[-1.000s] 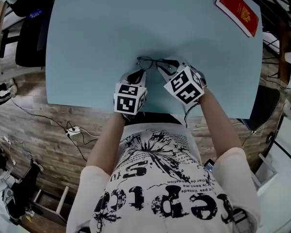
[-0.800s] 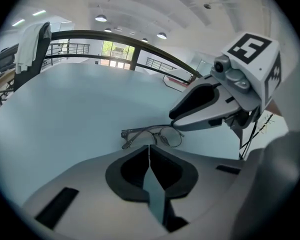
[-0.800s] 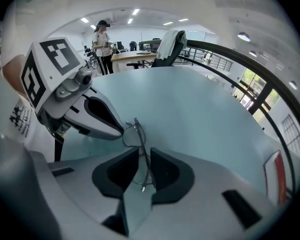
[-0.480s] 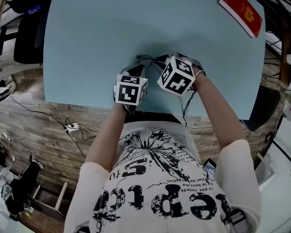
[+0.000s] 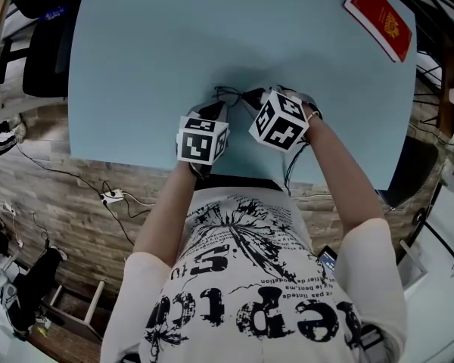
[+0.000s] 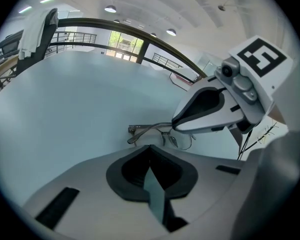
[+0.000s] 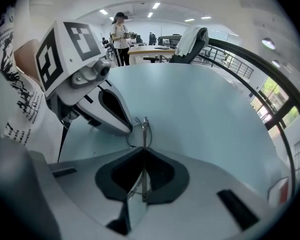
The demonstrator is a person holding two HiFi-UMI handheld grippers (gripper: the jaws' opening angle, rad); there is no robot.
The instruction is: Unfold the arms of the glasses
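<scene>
Right gripper [image 7: 143, 151]: jaws have just been closing and now stand nearly together, clamped on one thin metal arm of the glasses [image 7: 144, 131]. The arm runs along the seam between the pads and comes out at 12 o'clock, ending at the hinge.

Left gripper [image 6: 150, 149]: jaws fully together, nothing visible in the seam. The tips sit right at the frame, with a lens rim passing just behind them. Whether they pinch the rim, I cannot tell. From this side the right gripper's shell covers the far half of the frame at 2 o'clock.

Position: the glasses lie on the pale blue table [image 5: 174, 36] near its front edge, at 12 o'clock from the two marker cubes. Both grippers point steeply down and converge on them, left from 7 o'clock, right from 4 o'clock.

Surface: a red booklet [image 5: 380, 17] lies at the far right corner, at 2 o'clock and well apart from the glasses.

Room: wood-plank floor [image 5: 68, 203] below the table, with loose cables and a white power strip [image 5: 113, 200] at 8 o'clock. A dark chair [image 5: 45, 66] stands at the table's left edge, at 10 o'clock. In the right gripper view a person [image 7: 121, 31] stands far off by desks, under ceiling lights, with a dark railing and windows to the right.
</scene>
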